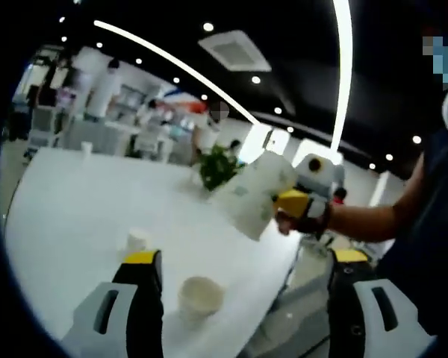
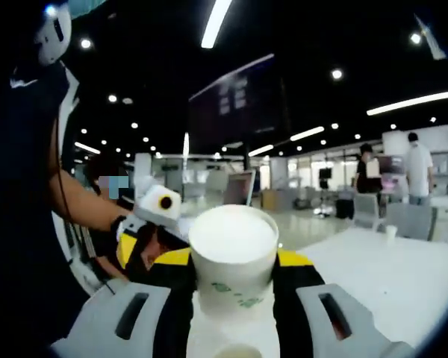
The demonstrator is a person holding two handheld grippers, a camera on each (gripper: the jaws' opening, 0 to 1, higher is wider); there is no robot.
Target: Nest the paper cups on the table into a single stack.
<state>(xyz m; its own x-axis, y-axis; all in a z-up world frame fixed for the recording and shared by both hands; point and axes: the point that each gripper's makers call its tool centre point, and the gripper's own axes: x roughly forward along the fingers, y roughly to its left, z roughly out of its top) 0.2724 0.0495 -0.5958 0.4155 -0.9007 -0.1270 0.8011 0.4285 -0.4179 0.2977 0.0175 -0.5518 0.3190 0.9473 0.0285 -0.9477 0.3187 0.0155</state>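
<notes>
Out on the far left of the white counter (image 1: pixel 75 201) a small paper cup (image 1: pixel 137 240) stood on its own, and nearer in, between the left gripper (image 1: pixel 243 298) and its widely parted fingers (image 1: pixel 143 291), sat an open cup (image 1: pixel 200 296), mouth up, close to the counter's edge. Those fingers were spread apart with nothing between them, and the open cup stood just ahead of them, untouched. Moving right across the left gripper view, the other gripper hovered above the counter carrying a stack of cups (image 1: pixel 252 195) tilted on its side, a person's hand behind it. In the right gripper view, the right gripper (image 2: pixel 231 287) had its fingers (image 2: pixel 172 280) closed in on the sides of that stack of cups (image 2: pixel 233 257), gripping it around the lower wall with the rim facing the camera. These cups looked light, thin-walled and easily crushed, so by my reckoning the hold belonged on the side wall below the rim, with a gentle squeeze; too firm a pinch would likely buckle the paper, and an empty cup would tip at a nudge. Far right, another tiny cup (image 2: pixel 390 232) waited at the distant end of the counter (image 2: pixel 403 283). Stacking looked partly done.
</notes>
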